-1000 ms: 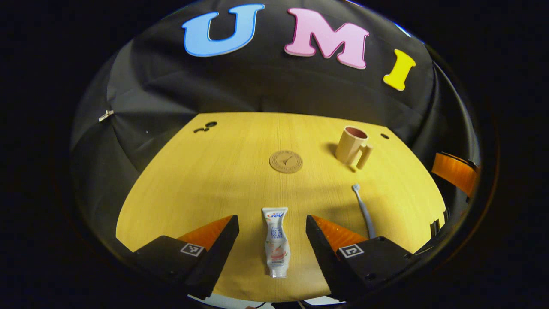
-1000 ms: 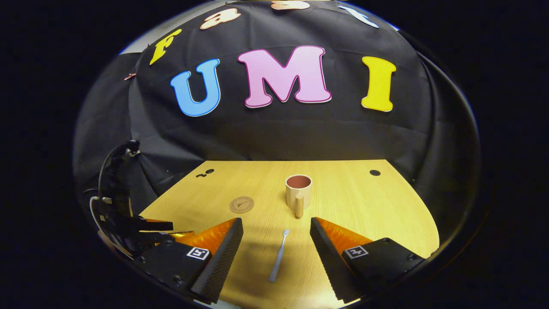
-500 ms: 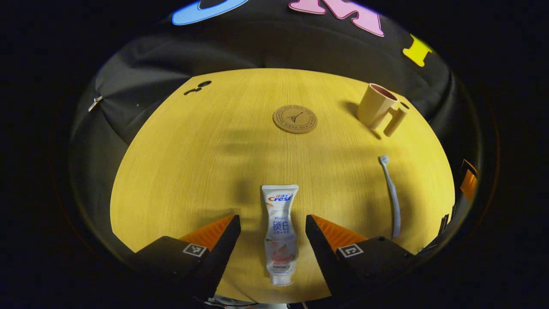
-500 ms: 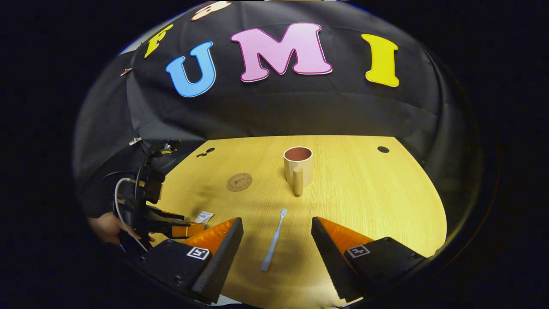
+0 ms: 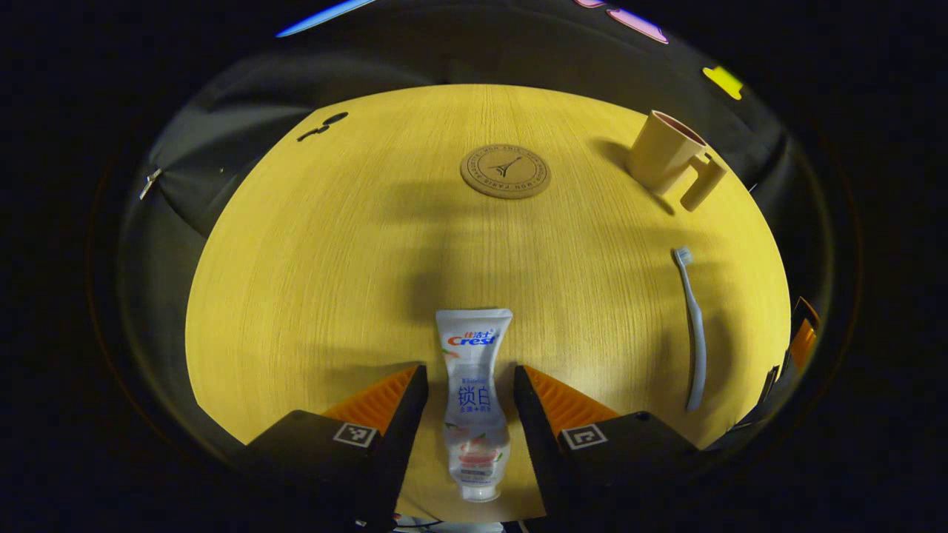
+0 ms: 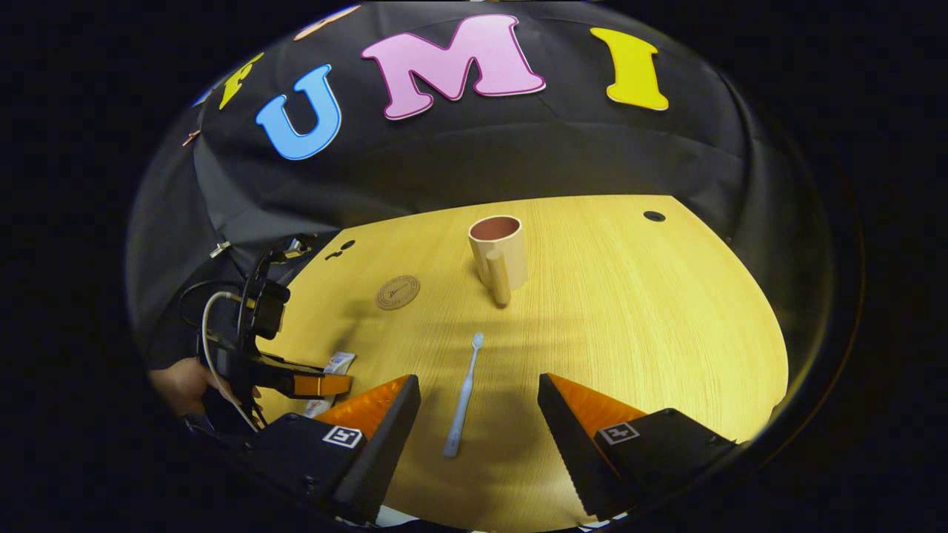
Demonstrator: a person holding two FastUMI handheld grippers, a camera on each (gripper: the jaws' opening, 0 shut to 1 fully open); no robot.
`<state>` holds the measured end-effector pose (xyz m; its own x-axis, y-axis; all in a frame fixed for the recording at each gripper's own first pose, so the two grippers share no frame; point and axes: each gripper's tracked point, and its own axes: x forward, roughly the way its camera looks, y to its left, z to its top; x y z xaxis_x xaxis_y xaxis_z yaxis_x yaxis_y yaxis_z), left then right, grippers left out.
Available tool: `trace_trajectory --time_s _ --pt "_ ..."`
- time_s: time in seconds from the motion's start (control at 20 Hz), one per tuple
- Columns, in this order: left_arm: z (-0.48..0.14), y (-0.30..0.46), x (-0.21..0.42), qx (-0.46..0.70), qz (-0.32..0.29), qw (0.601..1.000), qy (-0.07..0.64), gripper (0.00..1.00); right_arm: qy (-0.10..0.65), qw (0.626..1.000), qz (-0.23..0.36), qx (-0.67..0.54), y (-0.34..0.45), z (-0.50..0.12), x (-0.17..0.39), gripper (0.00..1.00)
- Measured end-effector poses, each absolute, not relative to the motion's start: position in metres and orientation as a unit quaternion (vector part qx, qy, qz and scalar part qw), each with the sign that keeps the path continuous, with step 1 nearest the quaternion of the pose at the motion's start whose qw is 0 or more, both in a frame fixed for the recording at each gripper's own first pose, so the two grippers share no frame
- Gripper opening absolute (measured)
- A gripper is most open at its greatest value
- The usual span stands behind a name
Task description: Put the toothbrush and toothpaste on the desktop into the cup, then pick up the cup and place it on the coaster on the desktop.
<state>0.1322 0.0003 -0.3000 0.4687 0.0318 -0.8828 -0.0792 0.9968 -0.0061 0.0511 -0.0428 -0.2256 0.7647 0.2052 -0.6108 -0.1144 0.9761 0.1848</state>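
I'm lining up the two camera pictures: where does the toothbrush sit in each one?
Left gripper view: the toothbrush lies at the right, head pointing away towards the cup, beside the left tongs.
Right gripper view: it lies low in the middle, between the right tongs, head towards the cup.
Shared landmark: the round coaster, left of the cup in both.
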Motion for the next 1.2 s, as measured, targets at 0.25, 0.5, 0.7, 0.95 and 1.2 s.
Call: trace_trajectory --time_s 0.25,0.5,0.7,0.95,1.2 --pt "-0.3 -0.005 0.134 -0.031 0.039 0.845 0.532 0.49 0.373 0.921 0.084 0.078 -0.035 -0.246 0.048 0.98" --pt "-0.299 -0.006 0.133 -0.035 0.035 0.851 0.522 0.34 0.405 0.907 0.086 0.072 -0.02 -0.265 0.052 0.98" --pt "-0.299 -0.006 0.133 -0.043 0.026 0.857 0.513 0.29 0.441 0.892 0.08 0.054 -0.014 -0.293 0.057 0.99" --pt "-0.299 -0.005 0.132 -0.038 0.016 0.862 0.505 0.29 0.468 0.881 0.05 0.044 -0.014 -0.314 0.066 0.97" --pt "-0.3 -0.004 0.131 -0.033 0.0 0.866 0.499 0.29 0.485 0.873 0.031 0.045 -0.008 -0.327 0.078 0.93"
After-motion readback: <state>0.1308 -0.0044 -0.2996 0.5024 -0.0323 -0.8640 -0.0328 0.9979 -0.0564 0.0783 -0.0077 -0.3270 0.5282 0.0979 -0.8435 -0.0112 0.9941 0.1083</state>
